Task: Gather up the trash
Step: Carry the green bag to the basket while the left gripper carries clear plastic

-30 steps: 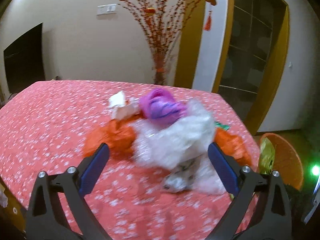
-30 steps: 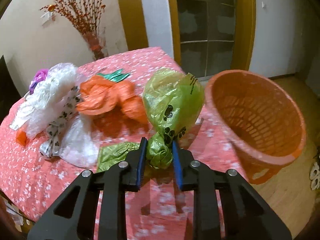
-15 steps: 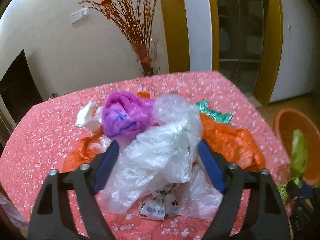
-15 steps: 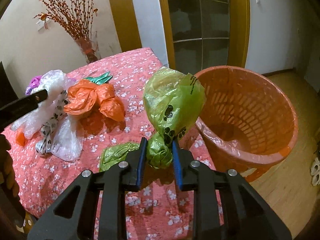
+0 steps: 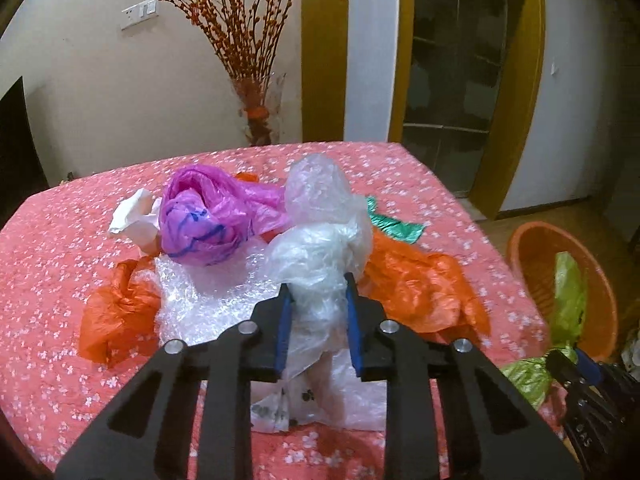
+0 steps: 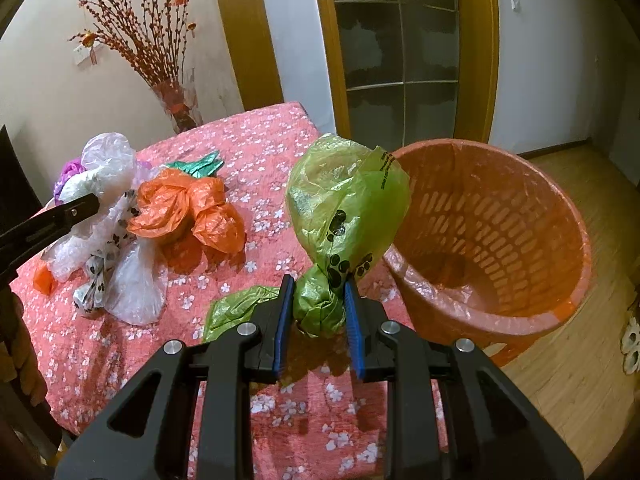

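Left wrist view: left tool (image 5: 318, 294) closing on clear bag (image 5: 320, 264) atop the worktop (image 5: 52, 240) pile; thin, crinkled film bunched between the pads. Risk: film slips, or drags the bubble wrap (image 5: 208, 300) along. Right tool (image 6: 319, 294) grips green bag (image 6: 344, 204) beside bin (image 6: 520, 240); it may snag the rim.

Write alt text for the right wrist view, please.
The right gripper holds a green bag in its jaws above a pink floral table, beside an orange basket. Clear and orange bags lie further left.
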`<state>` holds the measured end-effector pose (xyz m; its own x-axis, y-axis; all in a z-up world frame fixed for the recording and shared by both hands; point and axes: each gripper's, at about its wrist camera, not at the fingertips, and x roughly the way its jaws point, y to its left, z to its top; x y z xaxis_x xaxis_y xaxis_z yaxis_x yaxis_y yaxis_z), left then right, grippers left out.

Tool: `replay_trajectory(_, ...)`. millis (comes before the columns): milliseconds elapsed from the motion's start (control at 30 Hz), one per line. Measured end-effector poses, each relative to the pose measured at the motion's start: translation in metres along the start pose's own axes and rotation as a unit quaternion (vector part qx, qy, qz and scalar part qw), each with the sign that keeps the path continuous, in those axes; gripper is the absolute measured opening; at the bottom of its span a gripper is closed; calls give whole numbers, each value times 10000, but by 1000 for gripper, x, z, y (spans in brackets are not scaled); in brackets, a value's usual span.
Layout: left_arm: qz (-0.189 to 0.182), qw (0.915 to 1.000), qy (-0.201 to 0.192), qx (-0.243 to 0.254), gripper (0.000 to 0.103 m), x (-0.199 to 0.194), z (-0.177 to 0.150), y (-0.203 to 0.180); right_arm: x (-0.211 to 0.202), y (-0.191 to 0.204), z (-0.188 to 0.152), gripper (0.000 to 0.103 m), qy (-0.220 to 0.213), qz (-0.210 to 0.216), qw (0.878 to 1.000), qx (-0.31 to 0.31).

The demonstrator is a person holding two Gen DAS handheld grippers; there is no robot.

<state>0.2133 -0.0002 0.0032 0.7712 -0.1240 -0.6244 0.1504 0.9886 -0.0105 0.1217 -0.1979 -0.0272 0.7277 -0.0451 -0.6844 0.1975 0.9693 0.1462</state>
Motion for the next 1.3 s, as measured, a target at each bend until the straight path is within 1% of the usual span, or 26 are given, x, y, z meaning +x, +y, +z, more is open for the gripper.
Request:
replay_trajectory(267,-407,9989,-220,-10,24,-33,1,-15,-19,-8,9,25,-272,-52,9996,-10)
replay_trajectory(400,-694,9972,-272,46,24,-45,0,-32,-29,-19,16,25,-415,-139,9990,24)
replay_trajectory(567,-1064,9939,-274,135,24,-49,1,-60,-36,-39,23,25,-548,-336,9978,135)
replay_trajectory(867,-1792,9834,-81,281,24,-26,10,-125,-35,-92,35,25,-673,-858,9926,533)
replay_trajectory(1033,-2036,9782,60,404,24,-6,11,-156,-29,-118,40,25,-686,-1060,9895,699)
replay_trajectory(1300,-2284,9713,354,561,24,27,10,-195,-12,-138,46,25,-628,-1253,9870,781)
